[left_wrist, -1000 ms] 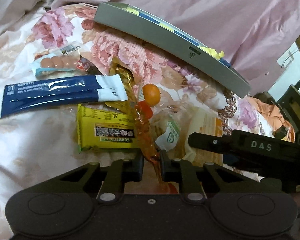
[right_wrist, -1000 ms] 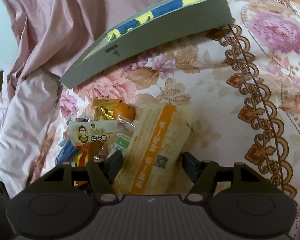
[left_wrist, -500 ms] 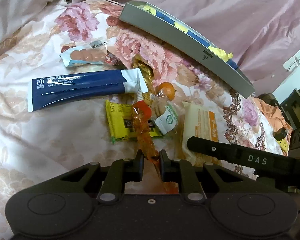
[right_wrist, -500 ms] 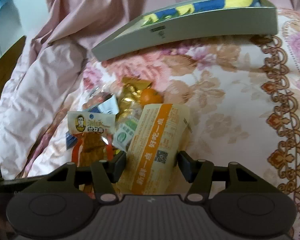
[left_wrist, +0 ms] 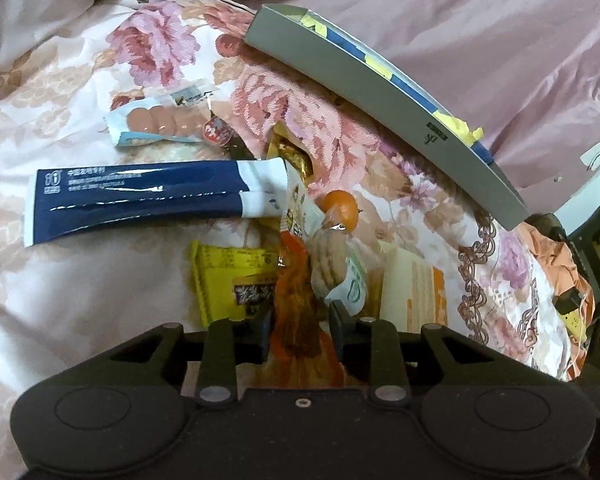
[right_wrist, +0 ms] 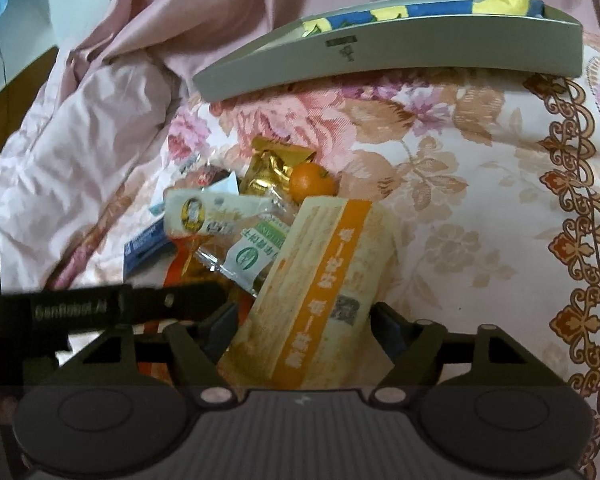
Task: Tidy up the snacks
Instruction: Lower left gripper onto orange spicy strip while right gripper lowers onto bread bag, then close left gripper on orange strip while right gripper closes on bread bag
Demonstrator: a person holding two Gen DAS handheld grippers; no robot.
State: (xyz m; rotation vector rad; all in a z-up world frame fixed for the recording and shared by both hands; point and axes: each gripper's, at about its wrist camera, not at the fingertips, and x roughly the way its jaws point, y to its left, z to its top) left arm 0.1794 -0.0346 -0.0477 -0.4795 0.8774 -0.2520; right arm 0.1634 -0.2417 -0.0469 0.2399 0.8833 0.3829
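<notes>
Snacks lie heaped on a flowered bedspread. My left gripper [left_wrist: 300,322] has its jaws opening around a clear orange packet [left_wrist: 300,292], and the pads stand just off its sides. My right gripper [right_wrist: 304,320] straddles a cream-and-orange packet [right_wrist: 320,288]. Its jaws are also opening, with a gap showing at the left pad. In the heap are a tangerine [left_wrist: 342,208], a gold packet [left_wrist: 296,156], a green-and-white biscuit packet [left_wrist: 336,268] and a yellow packet [left_wrist: 228,280]. A long navy packet [left_wrist: 140,196] and a sausage packet [left_wrist: 160,124] lie to the left.
A flat grey box [left_wrist: 380,92] with blue and yellow contents lies behind the heap, against pink bedding [left_wrist: 460,20]. The left gripper's black finger [right_wrist: 140,304] crosses the lower left of the right wrist view. Bare bedspread [right_wrist: 480,220] spreads right of the heap.
The left jaws, shut on the orange packet before, have parted. The right jaws closed a little, then widened around the cream-and-orange packet. The left gripper's finger has come into the right wrist view.
</notes>
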